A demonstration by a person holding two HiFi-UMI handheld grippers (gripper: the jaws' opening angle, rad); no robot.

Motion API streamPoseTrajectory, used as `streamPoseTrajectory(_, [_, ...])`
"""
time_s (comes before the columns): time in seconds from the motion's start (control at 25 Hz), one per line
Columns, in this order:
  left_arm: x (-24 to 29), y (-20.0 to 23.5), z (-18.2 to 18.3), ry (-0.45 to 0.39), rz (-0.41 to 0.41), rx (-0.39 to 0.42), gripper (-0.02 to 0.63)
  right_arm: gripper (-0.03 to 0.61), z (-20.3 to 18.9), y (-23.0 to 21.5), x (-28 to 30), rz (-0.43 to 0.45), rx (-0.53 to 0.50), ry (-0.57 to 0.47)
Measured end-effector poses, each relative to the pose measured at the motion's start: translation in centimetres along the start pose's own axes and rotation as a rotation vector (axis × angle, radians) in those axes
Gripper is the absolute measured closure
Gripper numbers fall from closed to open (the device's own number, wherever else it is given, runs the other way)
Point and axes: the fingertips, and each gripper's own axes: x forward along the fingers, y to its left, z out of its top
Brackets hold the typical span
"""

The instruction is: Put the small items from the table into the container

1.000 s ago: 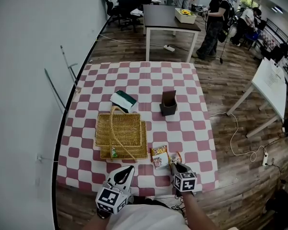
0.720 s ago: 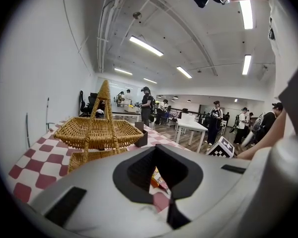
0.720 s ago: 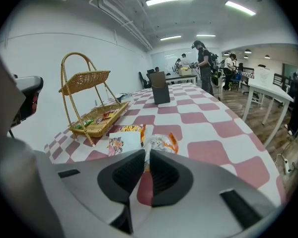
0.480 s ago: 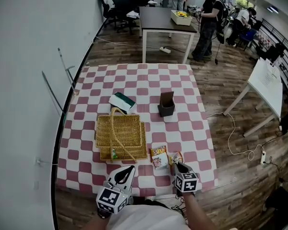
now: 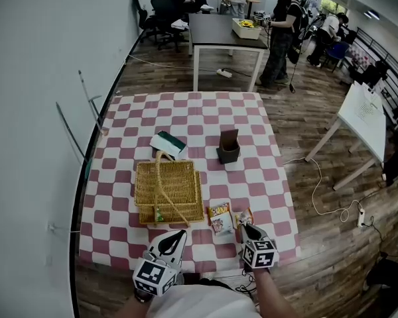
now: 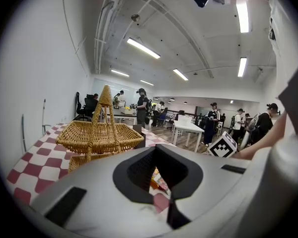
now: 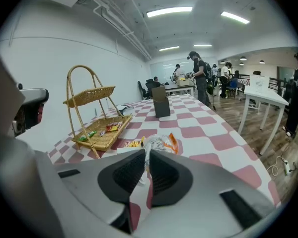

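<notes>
A two-tier wicker basket (image 5: 169,191) with a hoop handle stands on the checked table (image 5: 199,111), with small packets in its lower tray (image 7: 97,130). My right gripper (image 5: 242,228) is at the table's near edge, right of the basket. It is shut on the edge of a clear-and-orange snack packet (image 7: 161,144) (image 5: 244,217). A yellow snack packet (image 5: 219,218) (image 7: 134,144) lies just left of that one. My left gripper (image 5: 181,232) hovers in front of the basket (image 6: 97,135), its tips together with nothing between them.
A dark open box (image 5: 229,148) (image 7: 161,105) stands past the packets. A green-and-white pack (image 5: 168,143) lies behind the basket. A wall runs along the table's left side. Other tables, chairs and people fill the room beyond.
My right gripper has risen slightly with the snack packet in its jaws. The left gripper has stayed where it was.
</notes>
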Motion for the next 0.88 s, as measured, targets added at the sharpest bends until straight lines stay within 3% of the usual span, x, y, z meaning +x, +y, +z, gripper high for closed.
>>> streamPoseTrajectory(0.44, [-1.5,0.9,1.2,-0.038,0.002,0.012,0.614,0.532,4.2,3.4,-1.6,0.032,-0.028,-0.106])
streamPoseTrajectory(0.88, [-4.1,3.5,2.0,-0.071,0.06,-0.002,0.614,0.534,9.9,8.0,-3.7,0.11,-0.078,-0.239])
